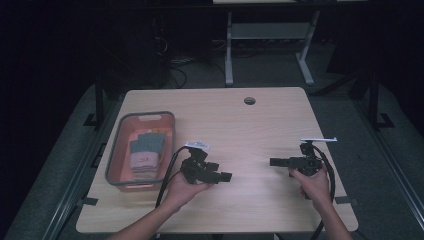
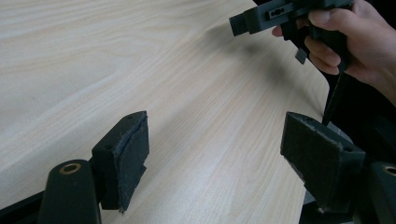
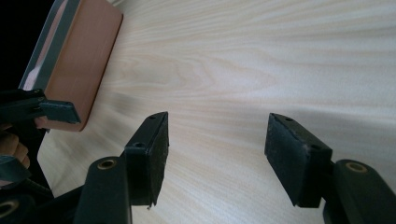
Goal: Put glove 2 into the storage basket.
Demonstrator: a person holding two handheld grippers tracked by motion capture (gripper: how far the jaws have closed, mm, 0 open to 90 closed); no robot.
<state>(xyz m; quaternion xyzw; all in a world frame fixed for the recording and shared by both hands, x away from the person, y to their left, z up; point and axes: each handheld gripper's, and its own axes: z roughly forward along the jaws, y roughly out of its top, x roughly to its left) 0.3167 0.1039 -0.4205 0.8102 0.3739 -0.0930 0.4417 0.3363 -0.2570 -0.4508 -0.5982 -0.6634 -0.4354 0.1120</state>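
Note:
A person's two hands hold black grippers low over a light wooden table (image 1: 250, 135). My left gripper (image 1: 226, 176) points right toward the table's middle; in the left gripper view its jaws (image 2: 215, 158) stand wide apart with only bare wood between them. My right gripper (image 1: 274, 162) points left, facing the other one. In the right gripper view its jaws (image 3: 217, 154) are also apart and hold nothing. The right hand with its gripper (image 2: 261, 16) appears at the top of the left gripper view.
An orange bin (image 1: 116, 165) with a grey rim stands at the table's left, holding folded cloth items (image 1: 146, 150). Its side wall (image 3: 77, 65) shows in the right gripper view. A round cable hole (image 1: 249, 100) sits near the far edge. Beyond the table is a dark floor with desk legs.

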